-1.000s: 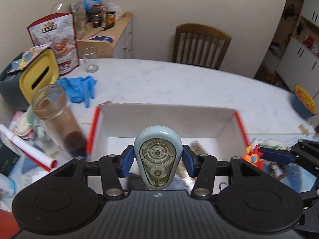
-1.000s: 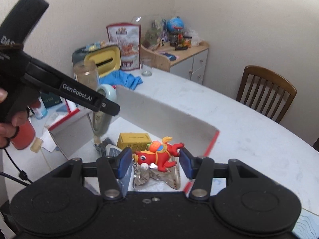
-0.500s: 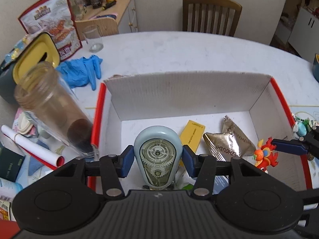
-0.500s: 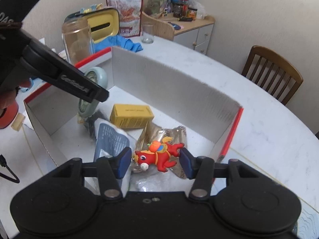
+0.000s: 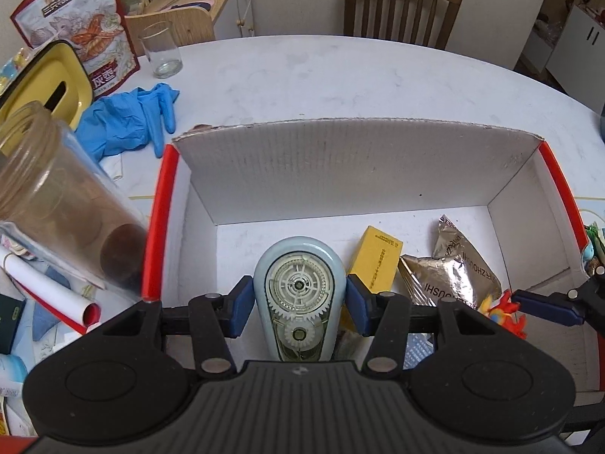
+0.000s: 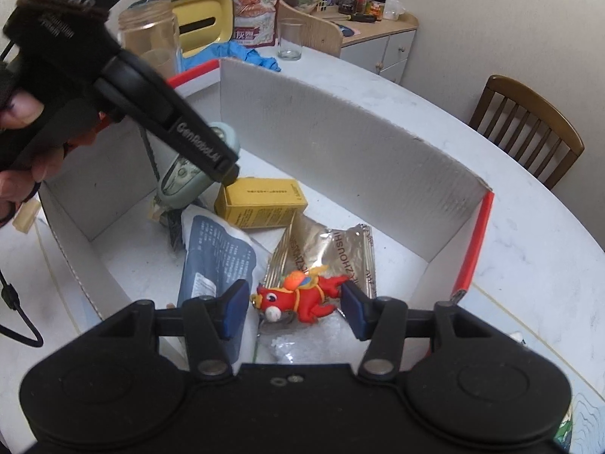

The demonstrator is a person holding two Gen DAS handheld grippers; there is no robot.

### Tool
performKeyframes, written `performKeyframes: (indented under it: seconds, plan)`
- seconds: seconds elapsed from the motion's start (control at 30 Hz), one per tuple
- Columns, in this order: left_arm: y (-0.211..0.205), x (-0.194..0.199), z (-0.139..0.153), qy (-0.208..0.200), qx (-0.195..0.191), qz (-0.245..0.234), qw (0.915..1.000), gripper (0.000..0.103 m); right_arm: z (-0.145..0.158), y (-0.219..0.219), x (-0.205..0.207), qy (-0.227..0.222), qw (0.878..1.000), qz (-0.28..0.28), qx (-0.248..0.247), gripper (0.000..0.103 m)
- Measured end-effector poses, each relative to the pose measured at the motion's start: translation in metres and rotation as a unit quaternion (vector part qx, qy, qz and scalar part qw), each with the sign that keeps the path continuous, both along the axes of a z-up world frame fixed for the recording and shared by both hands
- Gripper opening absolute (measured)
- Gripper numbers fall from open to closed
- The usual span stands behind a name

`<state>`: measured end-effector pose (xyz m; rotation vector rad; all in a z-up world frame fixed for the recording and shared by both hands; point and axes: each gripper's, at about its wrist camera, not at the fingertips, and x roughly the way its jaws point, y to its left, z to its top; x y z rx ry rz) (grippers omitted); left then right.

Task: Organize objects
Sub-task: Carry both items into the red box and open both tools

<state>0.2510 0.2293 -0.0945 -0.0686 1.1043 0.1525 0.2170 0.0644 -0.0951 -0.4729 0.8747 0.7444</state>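
The left hand-held gripper is clamped on a pale blue tape dispenser, both blue pads pressed to its sides, its clear face showing white gears. It hangs low inside the white box, near the left wall. The right hand-held gripper has its pads against the two ends of a red toy with an orange crest, so it is gripping the toy, low over the box's right part with a key ring dangling under it.

Below them in the box lie a blue packet, a silver foil pouch and, further in, a yellow carton lying flat just beside the dispenser. The box has red edges on its short sides and a tall corrugated back wall.

Left of the box on the white worktop stands a big clear jar, touching or nearly touching the red edge. Beyond it are blue gloves, a yellow lid with a slot, an empty glass and a printed snack bag. A wooden chair stands at the far side.
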Motion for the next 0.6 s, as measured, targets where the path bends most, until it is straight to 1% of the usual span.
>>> performKeyframes:
  seconds: [0.07, 0.2, 0.33, 0.37, 0.4, 0.47, 0.6]
  plan:
    - [-0.001, 0.002, -0.001, 0.001, 0.003, -0.004, 1.0, 0.051, 0.0, 0.001, 0.001, 0.001, 1.0, -0.002, -0.001, 0.053]
    - [-0.004, 0.003, 0.0, 0.0, 0.009, -0.01, 0.9999, 0.052, 0.003, -0.001, -0.001, -0.008, 1.0, -0.003, 0.0, 0.06]
    - [-0.001, 0.0, 0.001, 0.0, -0.002, -0.007, 1.0, 0.052, 0.008, -0.008, -0.002, -0.005, 1.0, -0.008, 0.011, 0.062]
    - [-0.001, -0.001, 0.001, 0.0, -0.004, -0.005, 1.0, 0.054, 0.009, -0.01, -0.002, -0.004, 1.0, -0.01, 0.015, 0.063]
    - [0.0, -0.002, 0.001, -0.001, -0.006, -0.003, 1.0, 0.062, 0.01, -0.011, -0.003, -0.001, 1.0, -0.012, 0.02, 0.063]
    - [0.0, -0.007, 0.002, -0.007, -0.006, 0.001, 1.0, 0.067, 0.014, -0.015, -0.005, 0.0, 1.0, -0.012, 0.026, 0.064]
    - [-0.001, -0.014, 0.006, -0.014, 0.0, 0.003, 0.9999, 0.067, 0.022, -0.024, -0.008, -0.004, 0.999, -0.015, 0.04, 0.065]
